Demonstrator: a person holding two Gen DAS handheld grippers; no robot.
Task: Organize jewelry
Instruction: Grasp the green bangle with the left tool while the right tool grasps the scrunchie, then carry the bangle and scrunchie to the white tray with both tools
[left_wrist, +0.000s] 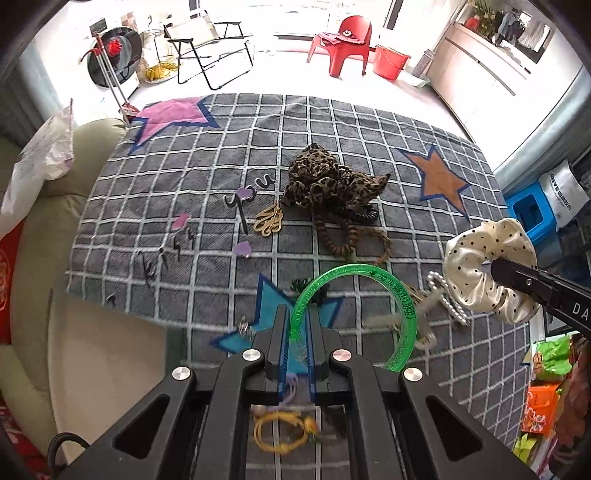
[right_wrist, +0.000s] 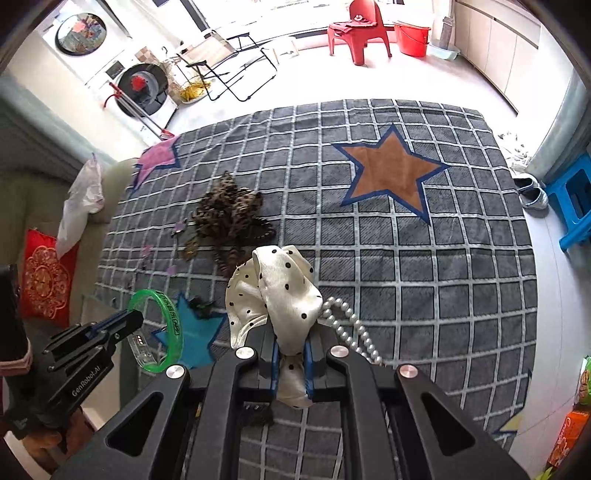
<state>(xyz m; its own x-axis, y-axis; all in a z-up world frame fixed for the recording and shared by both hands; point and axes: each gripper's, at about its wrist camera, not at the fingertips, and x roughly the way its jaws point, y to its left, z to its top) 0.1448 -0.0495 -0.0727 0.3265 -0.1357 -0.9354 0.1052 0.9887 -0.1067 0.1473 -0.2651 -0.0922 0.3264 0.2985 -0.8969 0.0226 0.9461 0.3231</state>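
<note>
One bangle (left_wrist: 354, 291), one scrunchie (right_wrist: 280, 291), both gripped.

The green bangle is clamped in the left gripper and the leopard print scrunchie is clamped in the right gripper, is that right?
Not quite. The right gripper holds the cream polka-dot scrunchie, as the right wrist view shows; the leopard print scrunchie lies on the rug. The green bangle is indeed clamped in the left gripper.

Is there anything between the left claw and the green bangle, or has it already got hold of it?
Nothing stands between them: the left claw is shut on the green bangle, held above the checked blanket.
</note>
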